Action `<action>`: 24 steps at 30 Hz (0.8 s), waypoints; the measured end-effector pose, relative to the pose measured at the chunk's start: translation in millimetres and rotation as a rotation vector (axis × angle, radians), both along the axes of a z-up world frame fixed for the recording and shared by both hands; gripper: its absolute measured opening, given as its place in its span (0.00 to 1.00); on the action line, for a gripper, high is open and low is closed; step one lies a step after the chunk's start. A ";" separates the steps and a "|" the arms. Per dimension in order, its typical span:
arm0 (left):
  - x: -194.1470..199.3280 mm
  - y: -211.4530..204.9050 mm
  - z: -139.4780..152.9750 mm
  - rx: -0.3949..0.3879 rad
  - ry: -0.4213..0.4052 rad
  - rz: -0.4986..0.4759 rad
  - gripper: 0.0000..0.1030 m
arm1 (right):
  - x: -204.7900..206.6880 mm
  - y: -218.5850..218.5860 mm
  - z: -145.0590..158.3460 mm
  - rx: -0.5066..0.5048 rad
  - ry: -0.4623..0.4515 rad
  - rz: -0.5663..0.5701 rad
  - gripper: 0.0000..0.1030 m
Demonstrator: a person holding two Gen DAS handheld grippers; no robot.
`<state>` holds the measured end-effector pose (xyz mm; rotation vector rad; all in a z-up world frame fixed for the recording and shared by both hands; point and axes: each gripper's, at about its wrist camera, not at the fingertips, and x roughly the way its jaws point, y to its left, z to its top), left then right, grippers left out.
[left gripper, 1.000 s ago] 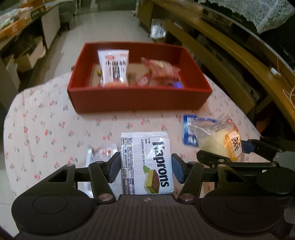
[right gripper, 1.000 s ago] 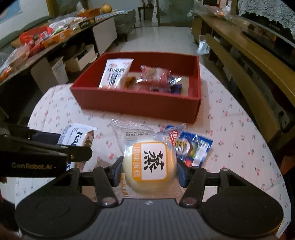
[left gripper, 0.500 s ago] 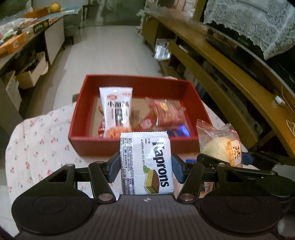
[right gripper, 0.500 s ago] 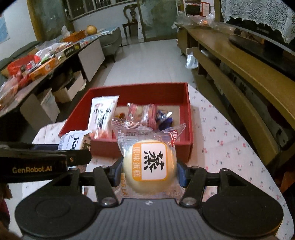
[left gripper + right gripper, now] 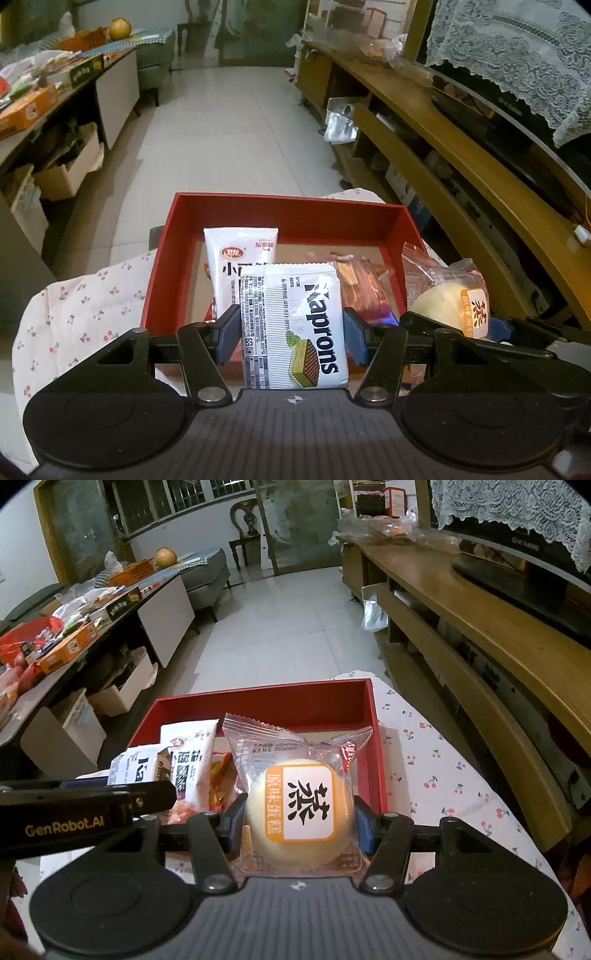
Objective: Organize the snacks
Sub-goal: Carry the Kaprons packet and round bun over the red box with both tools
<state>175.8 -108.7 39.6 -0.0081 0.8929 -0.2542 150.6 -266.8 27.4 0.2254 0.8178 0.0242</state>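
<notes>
Holding one wafer pack [image 5: 293,325] and one cake [image 5: 300,808] above one red box [image 5: 280,212].

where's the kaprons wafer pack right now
The Kaprons wafer pack is clamped in the left gripper, held above the near edge of the red box.

We see the white noodle packet [image 5: 236,266] only in part, its lower half masked by the Kaprons wafer pack [image 5: 291,328]. The red-wrapped snacks [image 5: 364,286] behind stay too blurred to name. The steamed cake [image 5: 448,301] is cut by the right hand-held gripper [image 5: 480,332].
</notes>
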 end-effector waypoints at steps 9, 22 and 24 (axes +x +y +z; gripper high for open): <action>17.6 -2.6 -7.6 0.031 -0.001 0.025 0.62 | 22.3 1.1 -9.5 -0.008 0.006 -0.011 0.70; 27.1 -6.0 -14.7 0.048 0.001 0.039 0.62 | 32.8 3.0 -17.9 -0.021 0.011 -0.029 0.70; 28.6 -6.3 -16.1 0.047 0.001 0.044 0.62 | 35.0 2.2 -19.5 -0.016 0.010 -0.034 0.70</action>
